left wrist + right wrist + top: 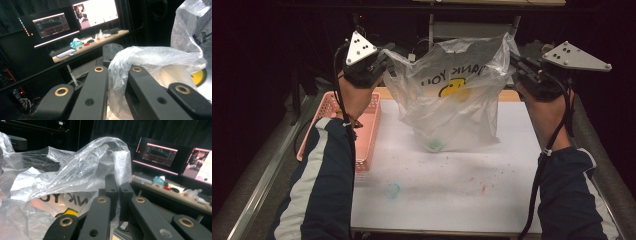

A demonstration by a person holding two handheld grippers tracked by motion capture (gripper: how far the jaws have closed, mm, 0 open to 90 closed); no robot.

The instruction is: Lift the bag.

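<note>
1. The left claw [384,60] is clamping the left handle of the clear plastic bag [452,100], jaws pressed together on bunched film, as the left gripper view is confirming.
2. The right claw [518,62] is clamping the right handle of the same bag, jaws closed on the film.
3. The bag is hanging stretched between the two claws above the white counter [452,185], its bottom resting at or just above the surface; contact cannot be told.
4. Printed lettering and a yellow smiley face [452,89] are showing through the film.
5. A small green object [435,145] is lying inside the bag at its bottom.
6. A pink basket [367,130] is sitting at the counter's left edge, apart from the bag.
</note>
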